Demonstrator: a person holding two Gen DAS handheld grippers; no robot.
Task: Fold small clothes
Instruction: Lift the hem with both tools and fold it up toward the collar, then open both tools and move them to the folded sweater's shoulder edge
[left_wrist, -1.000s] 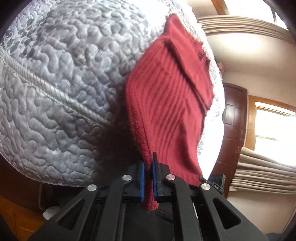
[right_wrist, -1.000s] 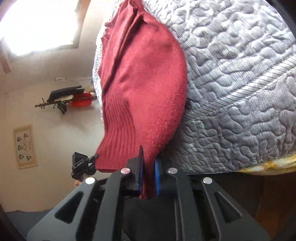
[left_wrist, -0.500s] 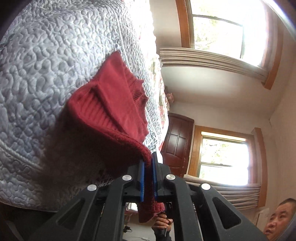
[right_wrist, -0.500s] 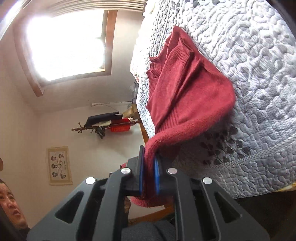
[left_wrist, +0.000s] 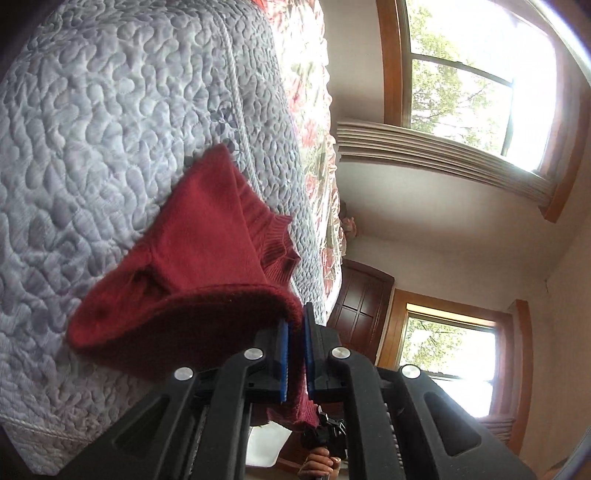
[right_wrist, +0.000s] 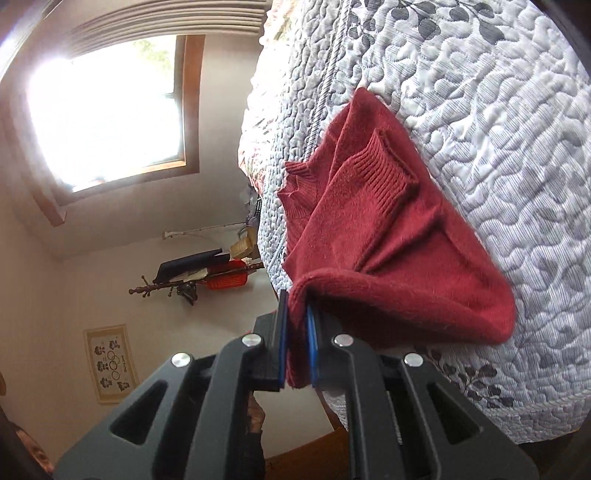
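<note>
A small dark red knitted sweater (left_wrist: 207, 254) lies partly on the grey quilted bedspread (left_wrist: 110, 122), its near edge lifted and curled over the rest. My left gripper (left_wrist: 295, 325) is shut on that raised edge, red fabric pinched between its blue pads. In the right wrist view the same sweater (right_wrist: 388, 236) shows a ribbed cuff and collar toward the far side. My right gripper (right_wrist: 295, 314) is shut on the other end of the lifted edge, above the bedspread (right_wrist: 498, 129).
The bed's edge drops off below both grippers. A flowered cover (left_wrist: 314, 110) lies further along the bed. Windows (left_wrist: 472, 74), a dark door (left_wrist: 362, 314), a coat rack (right_wrist: 195, 277) and a framed picture (right_wrist: 110, 362) stand around the room. A hand (left_wrist: 319, 467) shows below.
Both grippers have carried the sweater's bottom edge up from hanging over the bed side and forward over the garment; the fold now curls above the part lying on the quilt.
</note>
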